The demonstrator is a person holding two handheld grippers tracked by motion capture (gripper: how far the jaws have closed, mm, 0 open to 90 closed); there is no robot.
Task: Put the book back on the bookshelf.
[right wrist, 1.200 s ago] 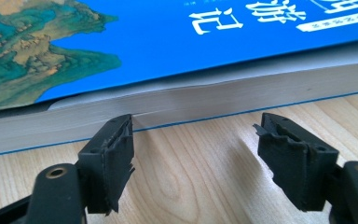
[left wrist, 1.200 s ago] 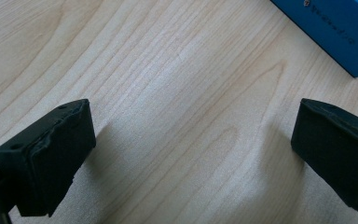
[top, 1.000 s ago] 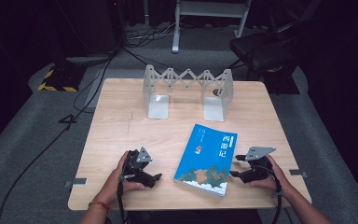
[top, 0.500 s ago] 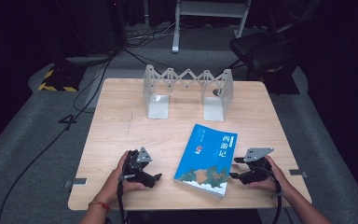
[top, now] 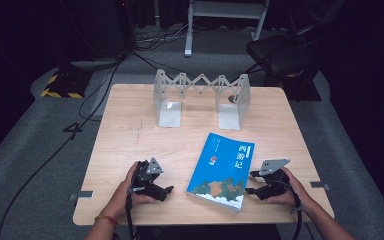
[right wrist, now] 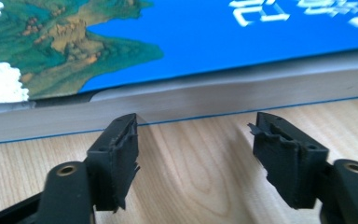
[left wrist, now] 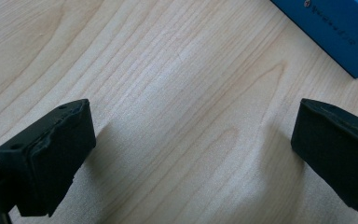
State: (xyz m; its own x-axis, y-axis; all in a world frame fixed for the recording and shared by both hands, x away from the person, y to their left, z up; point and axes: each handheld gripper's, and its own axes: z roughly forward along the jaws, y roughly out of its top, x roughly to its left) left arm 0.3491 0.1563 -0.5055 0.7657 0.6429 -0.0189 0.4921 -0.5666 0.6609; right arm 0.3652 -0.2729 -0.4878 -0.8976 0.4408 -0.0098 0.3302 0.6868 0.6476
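High view: a blue book (top: 221, 170) lies flat on the wooden table (top: 130, 135), near the front edge and right of centre, its cover up. Behind it, well apart, a grey folding book rack (top: 200, 97) stands upright. The left gripper (top: 166, 190) rests on the table to the left of the book, clear of it. The right gripper (top: 250, 182) sits just beside the book's right edge, jaws pointing at it. Left gripper view: the jaws stand wide apart over bare wood with nothing between them; a corner of the book (left wrist: 335, 28) shows at the upper right, apart from both jaws. Right gripper view: the right gripper (right wrist: 193, 140) has its jaws open, having just opened slightly, tips close to the book's page edge (right wrist: 214, 100), with only table surface in the gap; contact with the pages cannot be determined.
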